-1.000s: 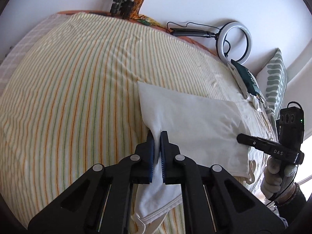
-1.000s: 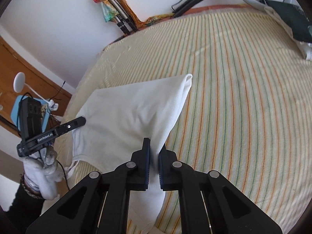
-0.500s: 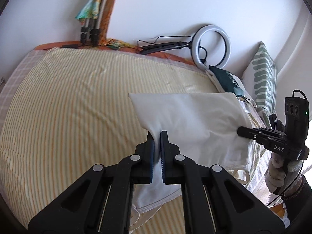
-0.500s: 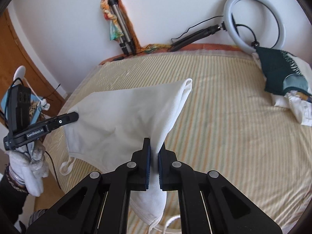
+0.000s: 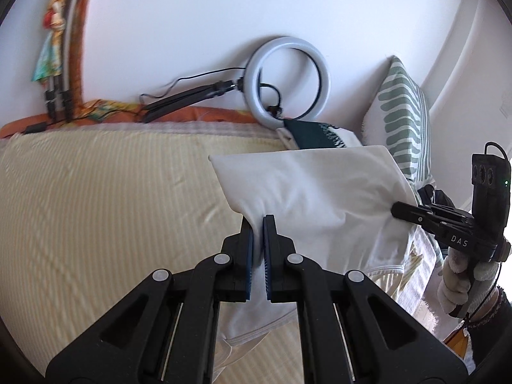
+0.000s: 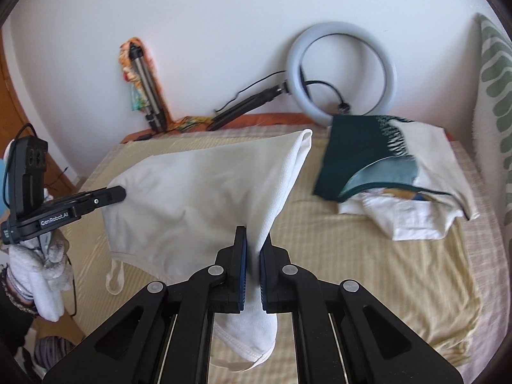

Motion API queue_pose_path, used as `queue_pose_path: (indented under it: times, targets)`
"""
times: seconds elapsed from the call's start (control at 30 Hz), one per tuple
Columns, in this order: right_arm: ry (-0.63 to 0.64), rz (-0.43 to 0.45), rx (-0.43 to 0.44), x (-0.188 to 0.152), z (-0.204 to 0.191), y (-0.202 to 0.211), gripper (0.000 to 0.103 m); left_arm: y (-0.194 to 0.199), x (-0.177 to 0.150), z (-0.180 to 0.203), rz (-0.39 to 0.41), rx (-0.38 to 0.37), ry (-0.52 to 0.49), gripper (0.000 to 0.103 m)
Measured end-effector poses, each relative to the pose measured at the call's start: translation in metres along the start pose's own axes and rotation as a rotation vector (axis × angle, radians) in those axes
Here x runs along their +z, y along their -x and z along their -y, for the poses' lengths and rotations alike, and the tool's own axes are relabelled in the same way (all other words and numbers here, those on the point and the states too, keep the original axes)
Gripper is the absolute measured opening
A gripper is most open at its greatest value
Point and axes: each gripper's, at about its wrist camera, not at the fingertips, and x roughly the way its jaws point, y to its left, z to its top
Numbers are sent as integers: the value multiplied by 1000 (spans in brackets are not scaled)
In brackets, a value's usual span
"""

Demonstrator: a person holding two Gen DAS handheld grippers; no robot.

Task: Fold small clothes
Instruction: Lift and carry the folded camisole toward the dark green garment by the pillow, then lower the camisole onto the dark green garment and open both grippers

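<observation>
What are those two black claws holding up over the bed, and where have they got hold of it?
Both hold one white garment: the left gripper and the right gripper each pinch a side edge.

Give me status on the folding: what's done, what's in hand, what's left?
Done: none visibly folded. In hand: the white tank top hangs above the striped bed sheet, pinched by the left hand-held gripper and the right hand-held gripper. Left: folding it, then the dark green and white clothes pile.
</observation>
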Motion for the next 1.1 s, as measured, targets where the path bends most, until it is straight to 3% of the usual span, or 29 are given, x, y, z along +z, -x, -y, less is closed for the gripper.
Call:
queue_pose_path:
  times: [0.33, 0.57, 0.83, 1.1]
  targets:
    - [-22, 60, -137, 38, 93, 16, 5, -82, 63, 74, 26, -33, -82, 4]
    - [-57, 89, -220, 69, 157, 3, 5, -150, 103, 115, 41, -29, -121, 4]
    - [-64, 69, -288, 88, 209, -35, 5, -208, 114, 138, 28, 3, -139, 4]
    - [-66, 8, -342, 83, 244, -71, 5, -259, 100, 142, -63, 28, -96, 4]
